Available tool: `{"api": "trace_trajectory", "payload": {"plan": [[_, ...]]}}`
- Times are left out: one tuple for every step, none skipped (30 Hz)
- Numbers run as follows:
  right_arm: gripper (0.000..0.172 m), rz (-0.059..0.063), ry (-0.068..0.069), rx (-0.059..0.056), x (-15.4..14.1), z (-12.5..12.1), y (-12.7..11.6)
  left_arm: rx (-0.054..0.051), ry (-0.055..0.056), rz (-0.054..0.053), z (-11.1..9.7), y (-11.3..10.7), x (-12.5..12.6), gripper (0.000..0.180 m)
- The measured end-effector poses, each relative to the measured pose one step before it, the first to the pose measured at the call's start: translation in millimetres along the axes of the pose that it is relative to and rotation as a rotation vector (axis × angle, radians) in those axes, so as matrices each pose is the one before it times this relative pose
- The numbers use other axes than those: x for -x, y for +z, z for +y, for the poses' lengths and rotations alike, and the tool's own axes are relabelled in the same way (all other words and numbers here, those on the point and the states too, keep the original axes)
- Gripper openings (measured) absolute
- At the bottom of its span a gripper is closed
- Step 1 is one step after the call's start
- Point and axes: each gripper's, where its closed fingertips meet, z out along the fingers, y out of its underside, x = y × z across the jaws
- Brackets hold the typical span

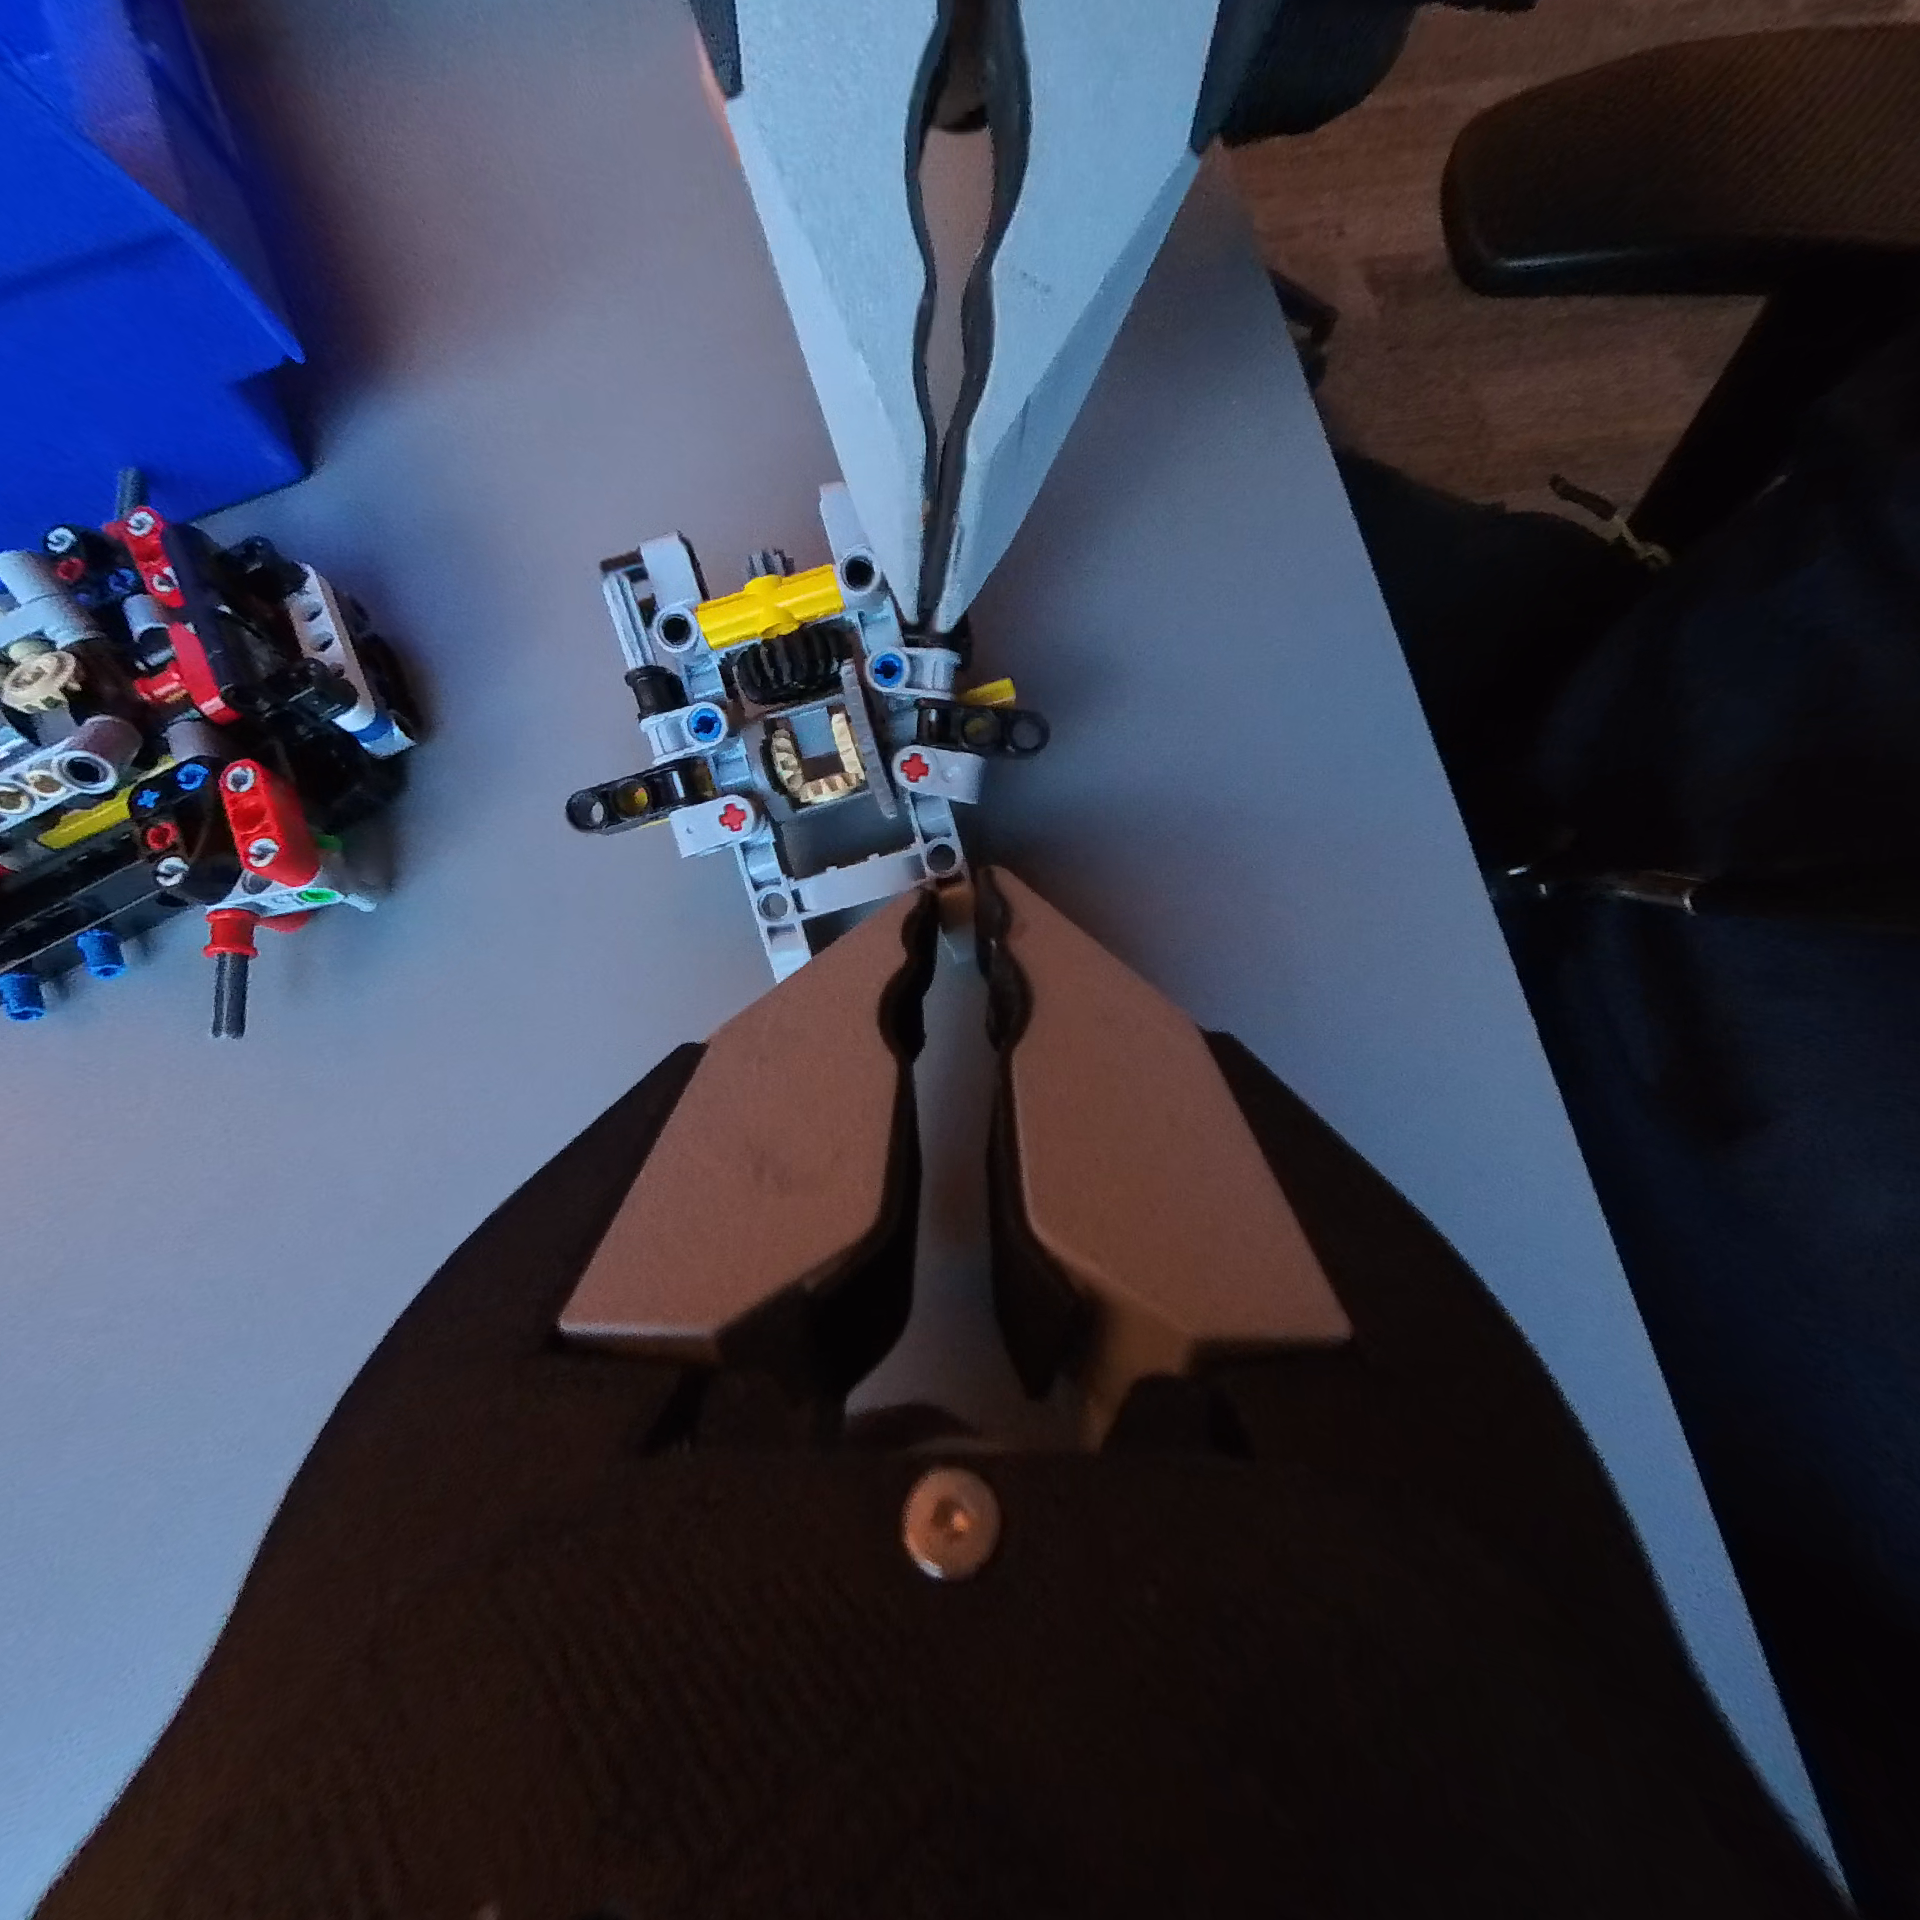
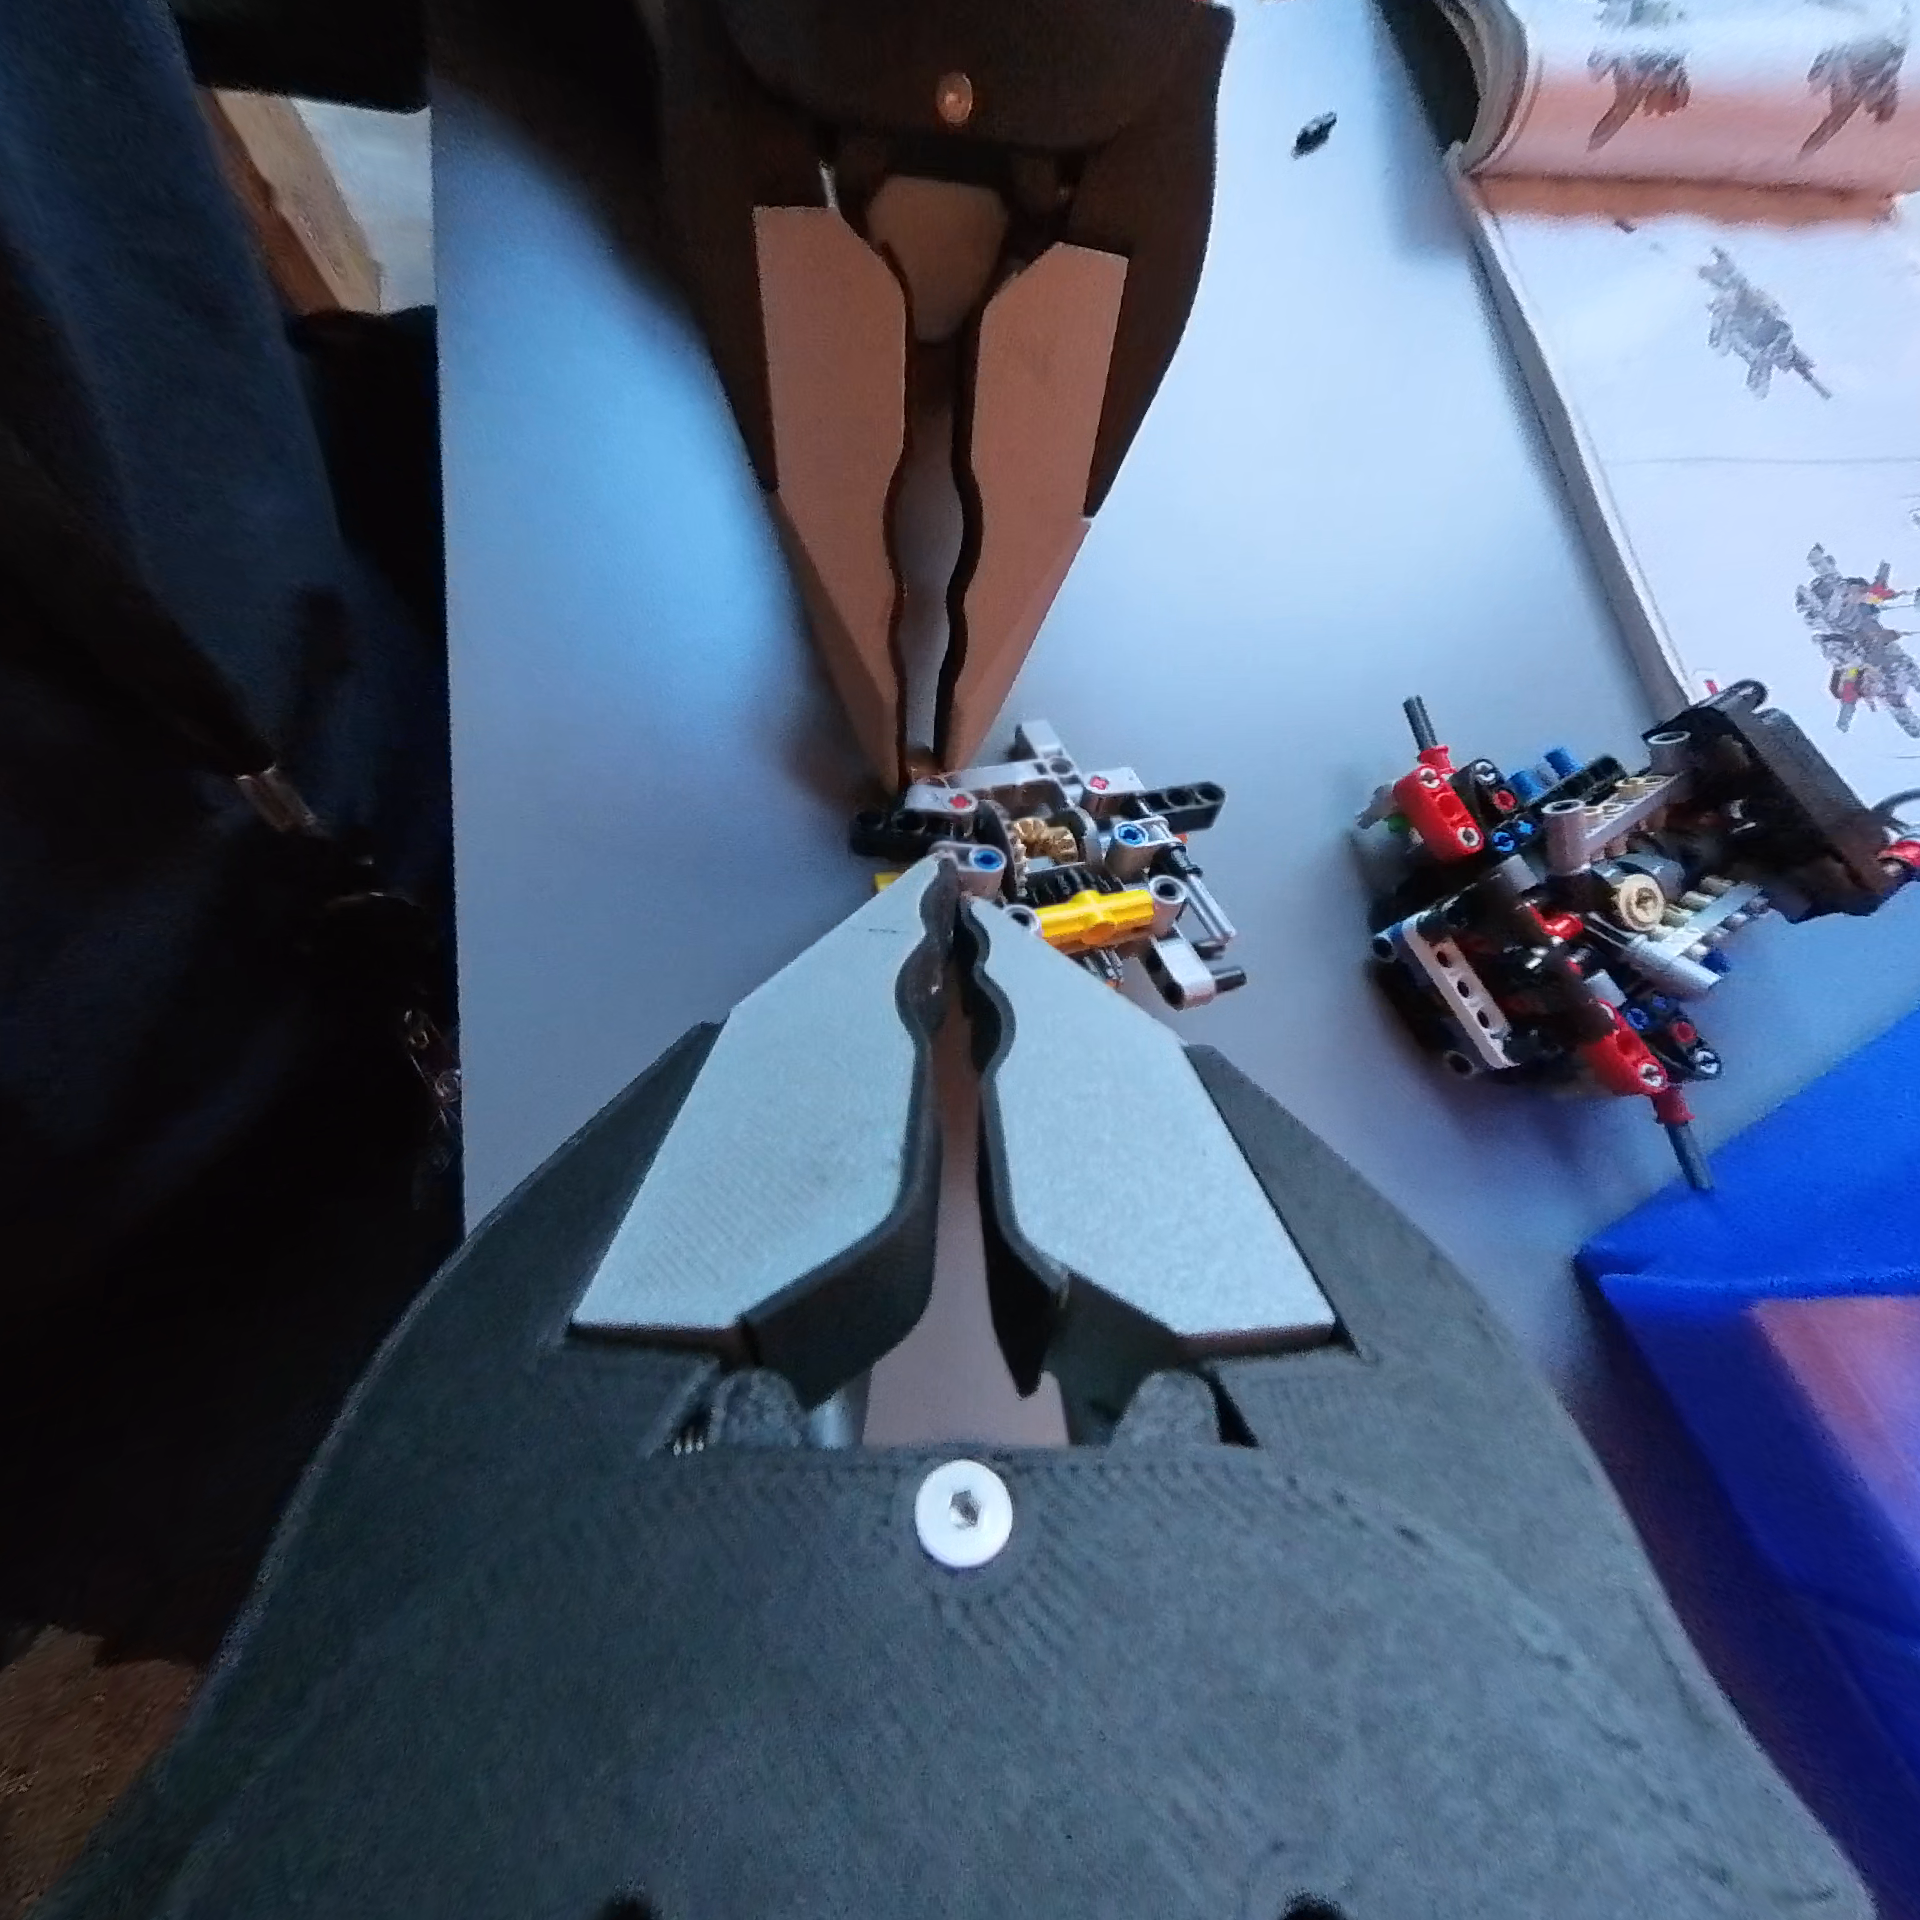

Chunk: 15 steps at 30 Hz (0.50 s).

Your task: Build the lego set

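The small gear assembly (image 1: 800, 717) is pinched at opposite corners: left gripper (image 1: 954, 896) on a tan peg, right gripper (image 2: 948, 868) on a grey connector. Thin holds like these could probably get twisted loose.

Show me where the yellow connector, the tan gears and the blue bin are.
yellow connector (image 1: 767, 605), left wrist view, its middle.
tan gears (image 1: 808, 771), left wrist view, the toothed rim.
blue bin (image 2: 1766, 1351), right wrist view, its near wall.

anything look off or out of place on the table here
One small black piece lies alone on the grey table, away from both brick assemblies, near the open booklet. Nothing looks spilled or broken.
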Motion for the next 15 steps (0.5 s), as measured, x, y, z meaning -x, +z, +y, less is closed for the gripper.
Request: {"api": "trace_trajectory", "payload": {"plan": [[0.000,0.0042,-0.0041,-0.0079,-0.41,-0.64,-1.91,-0.0117,0.0022,0.0011,-1.46,-0.47,-0.41,0.004],[0.000,-0.0052,0.0054,-0.0111,0.94,-0.80,-2.37,-0.0058,0.0028,0.0010,-0.82,0.10,-0.40,0.004],[0.000,-0.0030,0.0150,-0.0131,0.70,-0.61,-2.43,0.0084,0.0049,-0.0009,1.06,0.46,-0.35,0.004],[0.011,0.0187,0.0181,-0.0083,-2.35,1.49,-1.98,0.0000,0.0174,0.0041,-0.09,0.50,-2.22,0.005],[0.021,0.0214,0.0180,0.0088,-2.85,5.09,-1.19,0.0092,0.0141,-0.0122,1.04,0.72,-0.23,0.005],[0.023,0.0115,0.0165,0.0154,-1.25,6.19,-1.13,0.0146,0.0082,-0.0078,1.74,1.16,0.08,0.005],[0.027,0.0049,0.0131,0.0009,0.70,3.50,-1.19,0.0031,0.0025,-0.0032,0.25,0.39,0.05,0.005],[0.029,0.0017,0.0072,-0.0104,2.25,1.10,-1.70,-0.0025,-0.0036,-0.0013,-0.24,-0.20,0.46,0.005],[0.030,0.0096,0.0029,-0.0073,1.55,0.87,-1.88,-0.0008,-0.0045,0.0013,-0.09,-0.06,0.21,0.005],[0.032,0.0166,0.0019,-0.0048,0.82,0.75,-1.75,0.0001,-0.0028,-0.0038,0.10,-0.08,0.67,0.005],[0.033,0.0100,-0.0004,-0.0051,1.92,0.32,-1.37,-0.0016,0.0024,-0.0055,-0.23,-0.08,0.42,0.005],[0.034,-0.0016,-0.0052,-0.0056,3.78,-0.09,-0.90,-0.0008,0.0068,-0.0009,-0.26,0.12,-0.52,0.005],[0.034,-0.0092,-0.0111,0.0003,4.84,0.73,0.08,0.0004,0.0091,0.0121,-0.06,0.27,-2.30,0.005],[0.036,-0.0057,-0.0156,0.0116,3.82,2.49,1.02,-0.0039,0.0079,0.0176,-0.52,-0.14,-2.66,0.005],[0.040,0.0049,-0.0136,0.0120,1.16,2.86,1.59,-0.0085,0.0049,0.0058,-0.94,-0.90,-0.49,0.005]]}}
